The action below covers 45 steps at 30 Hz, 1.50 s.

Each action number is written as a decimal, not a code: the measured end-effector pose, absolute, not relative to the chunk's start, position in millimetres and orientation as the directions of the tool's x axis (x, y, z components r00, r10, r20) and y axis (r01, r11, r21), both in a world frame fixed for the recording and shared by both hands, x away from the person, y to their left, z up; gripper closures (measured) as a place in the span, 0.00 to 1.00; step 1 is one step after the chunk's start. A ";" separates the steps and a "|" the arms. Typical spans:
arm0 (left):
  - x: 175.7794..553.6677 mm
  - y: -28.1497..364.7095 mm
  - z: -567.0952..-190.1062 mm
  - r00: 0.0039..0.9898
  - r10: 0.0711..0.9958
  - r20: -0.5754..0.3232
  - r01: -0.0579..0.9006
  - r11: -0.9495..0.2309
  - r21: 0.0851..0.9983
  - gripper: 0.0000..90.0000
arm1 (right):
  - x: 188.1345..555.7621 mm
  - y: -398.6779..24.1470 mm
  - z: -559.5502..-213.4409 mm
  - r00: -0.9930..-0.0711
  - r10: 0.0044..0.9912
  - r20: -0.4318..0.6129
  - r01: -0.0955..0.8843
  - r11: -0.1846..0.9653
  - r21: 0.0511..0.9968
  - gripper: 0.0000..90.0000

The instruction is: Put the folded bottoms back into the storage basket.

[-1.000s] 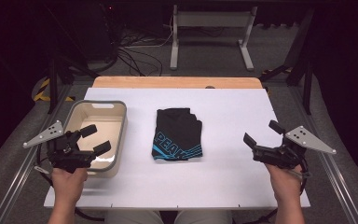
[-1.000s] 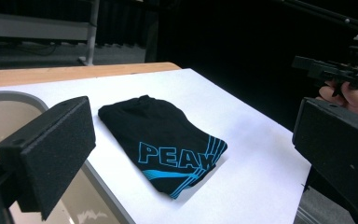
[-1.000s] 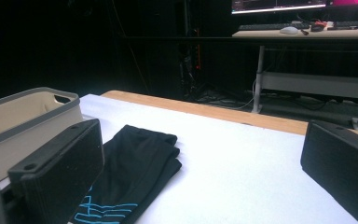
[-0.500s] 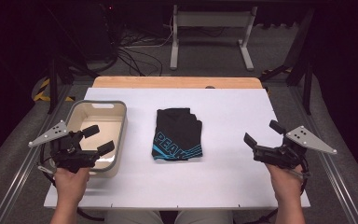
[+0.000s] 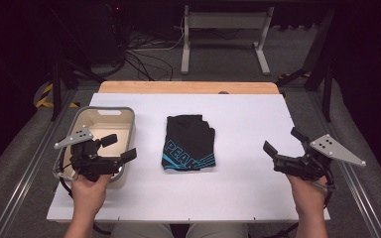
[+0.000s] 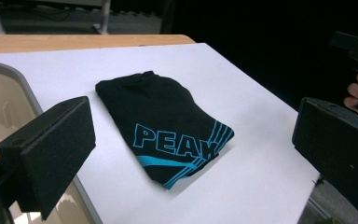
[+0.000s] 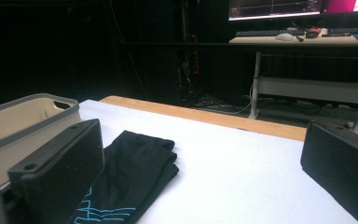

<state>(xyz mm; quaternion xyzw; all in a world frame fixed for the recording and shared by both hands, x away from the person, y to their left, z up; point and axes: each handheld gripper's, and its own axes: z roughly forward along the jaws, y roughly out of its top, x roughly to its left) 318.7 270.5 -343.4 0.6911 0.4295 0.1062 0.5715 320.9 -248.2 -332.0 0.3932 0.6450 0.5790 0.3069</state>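
A folded black T-shirt [image 5: 189,142] with turquoise "PEAK" lettering lies in the middle of the white table [image 5: 238,119]; it also appears as the T-shirt [image 6: 165,123] and the T-shirt [image 7: 130,175] in the gripper views. My left gripper [image 5: 118,148] hovers over the near right corner of a beige bin [image 5: 110,115], open, nothing between its pads [image 6: 51,149]. My right gripper [image 5: 284,141] is held open near the table's right edge, well clear of the shirt, its jaws wide apart and empty.
The beige bin [image 6: 0,107] with a grey rim stands at the table's left, and looks empty. A wooden strip [image 5: 188,88] runs along the far table edge. Behind are a metal stand, cables on the floor, and a desk with a monitor [image 7: 279,8].
My left gripper has shifted slightly right and forward, over the bin's near right corner. The right gripper and shirt have not moved.
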 end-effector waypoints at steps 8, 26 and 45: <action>333.0 254.4 -347.3 0.560 0.725 -0.400 0.556 0.029 0.831 0.00 | 317.4 -252.2 -327.6 -0.503 0.862 0.068 0.144 0.005 0.990 0.00; 368.5 220.3 -353.8 0.528 0.720 -0.450 0.653 -0.005 0.758 0.00 | 314.9 -252.9 -323.0 -0.512 0.856 0.070 0.147 0.008 0.989 0.00; 417.8 196.6 -378.4 0.480 0.723 -0.497 0.735 -0.022 0.678 0.00 | 315.0 -256.1 -320.4 -0.526 0.845 0.095 0.180 0.001 0.984 0.00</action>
